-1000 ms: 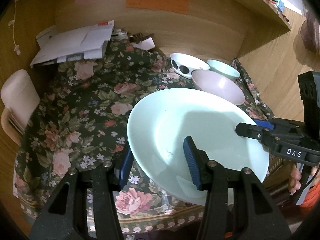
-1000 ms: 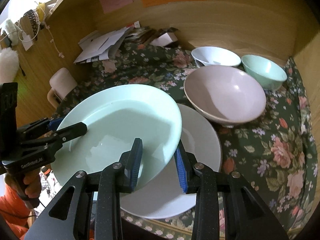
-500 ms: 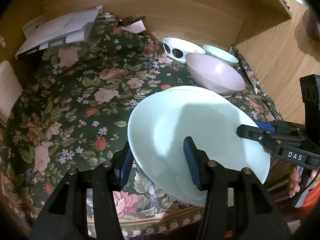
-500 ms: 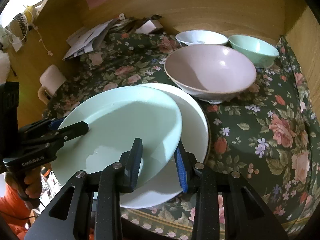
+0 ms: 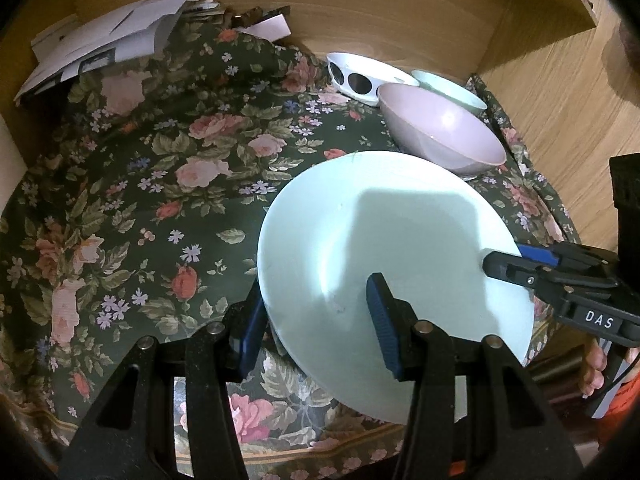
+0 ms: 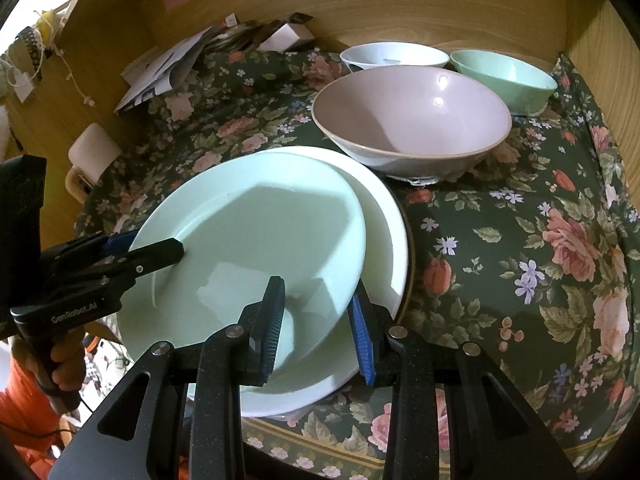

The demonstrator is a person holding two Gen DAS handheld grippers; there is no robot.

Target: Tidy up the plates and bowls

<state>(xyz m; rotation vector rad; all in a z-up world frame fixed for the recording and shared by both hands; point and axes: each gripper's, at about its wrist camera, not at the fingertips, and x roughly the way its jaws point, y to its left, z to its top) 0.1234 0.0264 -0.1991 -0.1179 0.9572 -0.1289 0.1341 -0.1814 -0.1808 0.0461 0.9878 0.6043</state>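
Both the left claw (image 5: pixel 316 316) and right claw (image 6: pixel 318 322) grip the round mint-green plate (image 6: pixel 256 248), which hangs tilted just above the white plate (image 6: pixel 386 240).

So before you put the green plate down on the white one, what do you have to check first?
1. Left gripper clamps the green plate rim: ok, one finger above, one below.
2. Right gripper clamps the opposite rim: ok.
3. White plate lies flat below on the flowered cloth: ok.
4. Green plate centred over it: not ok, it sits off to the left, so the white rim shows only on the right.
5. Pink bowl clear of the plates: cannot tell, its base looks very close to the white rim.
6. Green plate already touching the white one: cannot tell.
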